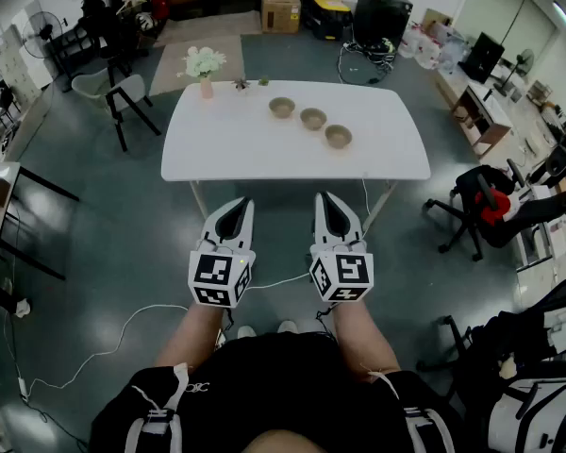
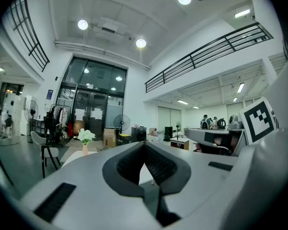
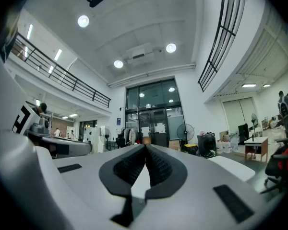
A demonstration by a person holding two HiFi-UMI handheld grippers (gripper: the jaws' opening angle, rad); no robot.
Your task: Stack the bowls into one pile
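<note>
- Three bowls [image 1: 313, 118] sit apart in a slanting row on the white table [image 1: 236, 144]
- A flower vase [image 1: 206, 67] stands near its far left corner
- Left gripper [image 1: 241, 206] and right gripper [image 1: 328, 204] are both closed and empty, short of the table's near edge

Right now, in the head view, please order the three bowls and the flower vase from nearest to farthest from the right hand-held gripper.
1. Right bowl, just beyond the right hand-held gripper.
2. Middle bowl, centre of the row.
3. Left bowl, further back and left.
4. Flower vase, far left, at the back.
</note>
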